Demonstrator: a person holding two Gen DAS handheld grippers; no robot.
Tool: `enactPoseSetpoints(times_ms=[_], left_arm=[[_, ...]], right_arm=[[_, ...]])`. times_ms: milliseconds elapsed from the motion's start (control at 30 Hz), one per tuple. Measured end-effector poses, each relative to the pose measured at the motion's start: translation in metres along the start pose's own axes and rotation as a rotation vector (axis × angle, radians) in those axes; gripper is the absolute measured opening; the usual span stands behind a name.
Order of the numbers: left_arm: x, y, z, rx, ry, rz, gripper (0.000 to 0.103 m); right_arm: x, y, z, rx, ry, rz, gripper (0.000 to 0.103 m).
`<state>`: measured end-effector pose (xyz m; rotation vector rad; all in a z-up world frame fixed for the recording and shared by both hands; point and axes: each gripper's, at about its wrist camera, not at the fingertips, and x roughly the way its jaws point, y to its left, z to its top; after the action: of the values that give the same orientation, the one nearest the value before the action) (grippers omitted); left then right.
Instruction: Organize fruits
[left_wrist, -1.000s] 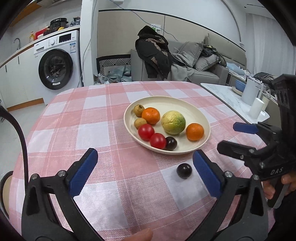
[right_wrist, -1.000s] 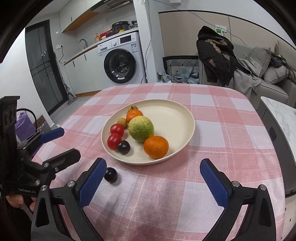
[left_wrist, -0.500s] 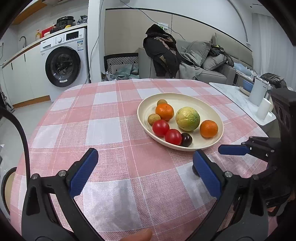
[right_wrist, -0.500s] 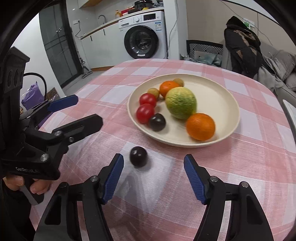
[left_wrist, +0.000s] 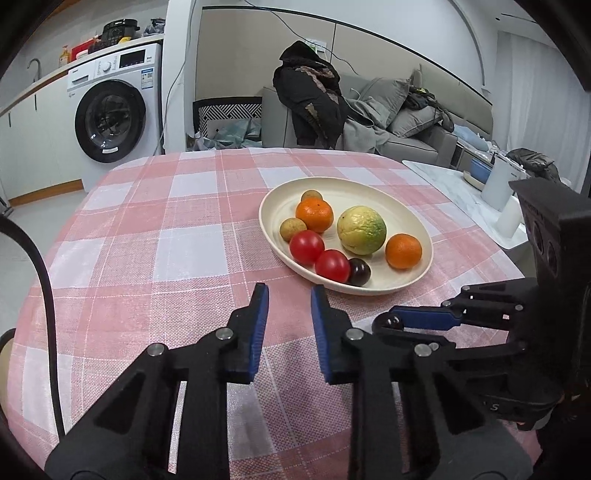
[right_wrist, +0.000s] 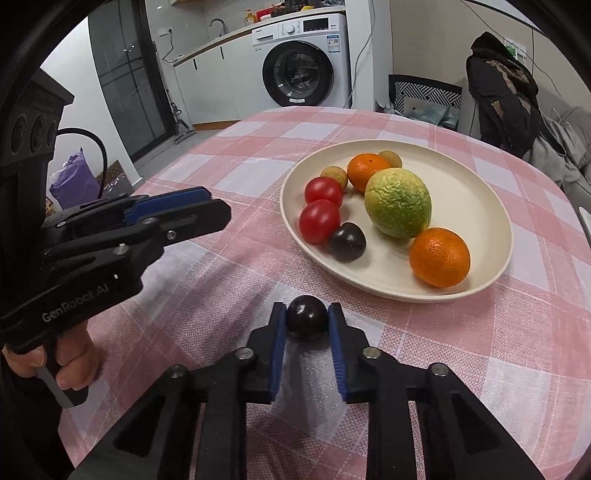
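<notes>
Fruit lay gathered on a cream plate (right_wrist: 491, 206) at the right centre of the right wrist view: two red tomatoes (right_wrist: 320, 220), a dark plum (right_wrist: 347, 242), a large green-yellow citrus (right_wrist: 398, 202), two oranges (right_wrist: 439, 257) and two small tan fruits (right_wrist: 334, 174) behind them. The plate sat on a pink and white checked tablecloth (right_wrist: 229, 173).

Just below the plate's near rim, low in the middle of that frame, a second dark plum (right_wrist: 307, 322) rested on the cloth, apart from the plate. The right gripper (right_wrist: 307, 321) was clamped on it, one blue pad pressing each side. In the left wrist view the same plum showed only as a dark round shape at the tip of the right gripper (left_wrist: 393, 322), lower right of the frame.

The left gripper (left_wrist: 289, 299) was closed with nothing between its pads, only a narrow gap, pointing toward the plate's near edge from the lower middle of its own view. In the right wrist view it reached in from the left edge, gripped by a hand (right_wrist: 70, 363) at the lower left.

A washing machine (right_wrist: 306, 70) stood in the upper background, and a dark coat (right_wrist: 502, 96) hung at the upper right.
</notes>
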<state>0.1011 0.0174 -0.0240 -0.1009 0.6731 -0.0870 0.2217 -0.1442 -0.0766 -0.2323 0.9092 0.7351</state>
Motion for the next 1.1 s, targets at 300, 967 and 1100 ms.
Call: enactPoseSetpoints(times_ms=[300, 967, 1100], left_arm=[[0.006, -0.01, 0.004, 0.008, 0.007, -0.039, 0.02], [0.018, -0.032, 0.02, 0.018, -0.02, -0.001, 0.092], [-0.005, -0.03, 0.014, 0.045, -0.104, 0.012, 0.103]], right_arm=[[-0.026, -0.02, 0.019, 0.071, -0.126, -0.062, 0.023], [-0.055, -0.04, 0.01, 0.069, -0.24, -0.131, 0.079], [-0.065, -0.044, -0.001, 0.085, -0.285, -0.109, 0.101]])
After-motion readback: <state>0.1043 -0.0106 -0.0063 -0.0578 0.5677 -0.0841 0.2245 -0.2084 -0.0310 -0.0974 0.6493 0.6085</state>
